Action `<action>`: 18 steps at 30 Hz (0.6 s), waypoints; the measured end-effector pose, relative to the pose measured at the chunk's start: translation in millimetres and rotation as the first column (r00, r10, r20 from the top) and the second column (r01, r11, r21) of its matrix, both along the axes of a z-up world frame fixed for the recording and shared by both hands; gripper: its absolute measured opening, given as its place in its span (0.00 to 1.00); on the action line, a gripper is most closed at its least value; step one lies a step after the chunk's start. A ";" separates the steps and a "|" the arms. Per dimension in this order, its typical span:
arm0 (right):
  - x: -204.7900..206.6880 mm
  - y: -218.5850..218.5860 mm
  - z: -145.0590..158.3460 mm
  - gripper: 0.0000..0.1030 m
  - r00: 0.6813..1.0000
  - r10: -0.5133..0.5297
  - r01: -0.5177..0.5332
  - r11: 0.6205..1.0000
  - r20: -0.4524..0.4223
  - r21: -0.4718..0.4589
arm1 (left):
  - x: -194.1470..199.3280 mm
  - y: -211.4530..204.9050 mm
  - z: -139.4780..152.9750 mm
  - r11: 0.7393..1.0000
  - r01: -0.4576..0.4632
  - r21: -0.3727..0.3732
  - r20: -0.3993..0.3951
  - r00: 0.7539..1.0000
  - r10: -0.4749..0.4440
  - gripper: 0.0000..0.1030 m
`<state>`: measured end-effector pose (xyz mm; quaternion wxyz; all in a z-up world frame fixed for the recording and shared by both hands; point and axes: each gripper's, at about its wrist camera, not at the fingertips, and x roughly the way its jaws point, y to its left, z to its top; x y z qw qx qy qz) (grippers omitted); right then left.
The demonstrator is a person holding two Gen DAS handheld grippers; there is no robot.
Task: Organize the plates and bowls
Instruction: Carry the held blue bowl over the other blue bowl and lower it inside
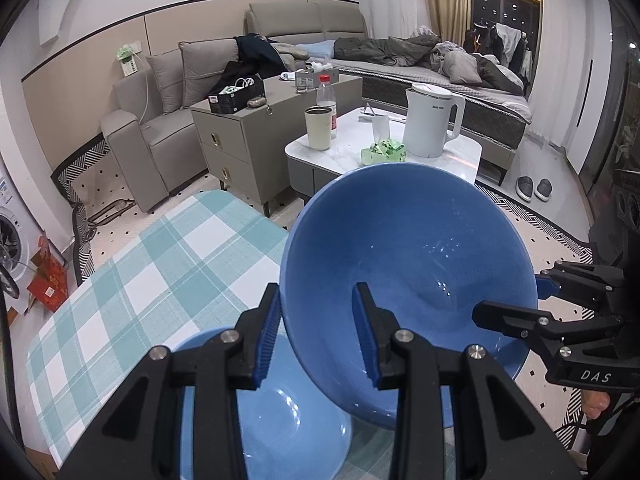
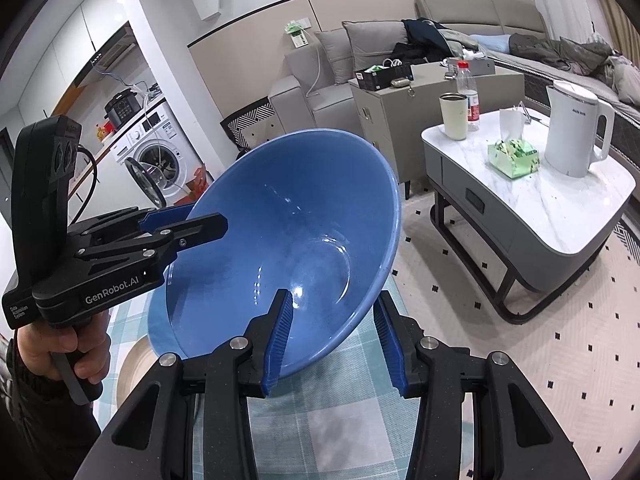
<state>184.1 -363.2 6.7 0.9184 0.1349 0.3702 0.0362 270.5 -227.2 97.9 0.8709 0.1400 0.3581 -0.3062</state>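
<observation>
Blue bowl (image 1: 408, 256), glazed, stiff, likely slippery and breakable: lifted tilted above tabletop (image 1: 160, 264), rim pinched by left gripper (image 1: 320, 334) fingers at seven o'clock, right gripper (image 2: 334, 340) fingers at four o'clock; second bowl (image 1: 280, 412) beneath.

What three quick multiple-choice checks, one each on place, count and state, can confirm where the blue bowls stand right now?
1. Where is the second blue bowl?
A. On the checked tablecloth, under the lifted bowl
B. On the marble coffee table
C. On the sofa

2. How many grippers grip the lifted blue bowl?
A. None
B. One
C. Two

3. How does the lifted bowl sit?
A. Flat on the cloth
B. Tilted, raised off the cloth
C. Upside down

Answers:
1 A: it rests on the cloth below the left gripper.
2 C: the left gripper and the right gripper each straddle the rim on opposite sides.
3 B: its opening faces the cameras at a slant, clear of the cloth.
</observation>
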 end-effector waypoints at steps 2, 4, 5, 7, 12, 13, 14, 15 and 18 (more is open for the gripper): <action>0.7 3.4 2.7 0.42 1.000 0.009 -0.009 1.000 0.007 -0.002 | -1.7 6.4 2.3 1.000 -0.012 -0.005 0.004 1.000 0.012 0.34; 1.7 7.3 5.4 0.42 1.000 0.020 -0.020 1.000 0.011 -0.004 | -3.6 12.5 4.4 1.000 -0.026 -0.011 0.005 1.000 0.026 0.34; 2.2 9.5 6.5 0.42 1.000 0.027 -0.027 1.000 0.013 -0.005 | -4.7 15.4 5.5 0.999 -0.032 -0.011 0.007 0.999 0.032 0.34; 3.2 13.0 8.3 0.42 0.999 0.039 -0.039 0.999 0.017 -0.006 | -6.1 21.3 7.1 0.999 -0.044 -0.016 0.011 0.999 0.044 0.34; 6.4 23.8 11.9 0.42 0.997 0.069 -0.069 0.998 0.023 -0.009 | -10.1 36.2 11.0 0.997 -0.078 -0.023 0.019 0.997 0.078 0.34; 6.9 26.8 12.7 0.42 0.997 0.077 -0.077 0.997 0.025 -0.011 | -11.1 39.5 11.5 0.996 -0.086 -0.024 0.021 0.996 0.086 0.34; 7.1 28.5 13.5 0.42 0.996 0.081 -0.081 0.997 0.030 -0.011 | -12.1 42.8 11.6 0.995 -0.094 -0.026 0.021 0.995 0.095 0.34; 7.4 31.4 14.3 0.42 0.995 0.089 -0.088 0.996 0.036 -0.014 | -13.5 46.2 11.8 0.994 -0.102 -0.028 0.022 0.995 0.102 0.34; 10.7 38.6 13.9 0.42 0.993 0.109 -0.109 0.994 0.035 -0.022 | -16.5 56.6 11.2 0.992 -0.125 -0.032 0.024 0.992 0.126 0.34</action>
